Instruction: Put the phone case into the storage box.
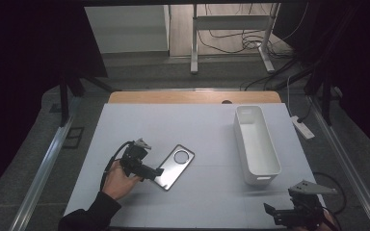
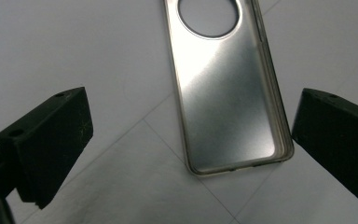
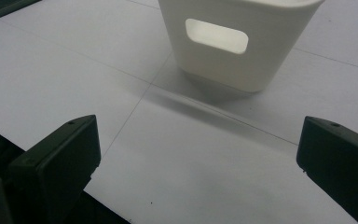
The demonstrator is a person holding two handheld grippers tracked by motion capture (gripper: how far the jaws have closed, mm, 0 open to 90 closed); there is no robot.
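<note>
- A phone case (image 1: 174, 166) lies flat on the white surface (image 1: 207, 139), hollow side up, with its round camera hole toward the far end.
- The left gripper (image 1: 150, 171) sits at the case's near end; a hand (image 1: 120, 179) holds it from the lower left.
- In the left gripper view its fingers (image 2: 51, 144) stand wide apart, touching nothing. The case (image 2: 228, 93) lies between and beyond them, nearer the right-side finger.
- The right gripper (image 1: 282, 214) rests at the near right edge of the surface, fingers (image 3: 60, 158) wide apart and empty, facing the end of a white bin (image 3: 235, 39).
- In the high view the bin (image 1: 255, 144) stands well apart from the case, to its right.
- The step in hand looks like taking hold of the case.
- To do it well: centre the fingers so both long edges fall inside the gap, and line the gripper up with the case's length.
- Bring the fingers low against the surface, since the case is thin and its rim is shallow.
- Close gently; the shell looks thin and flexible, so a hard squeeze could bow it or pop it free.
</note>
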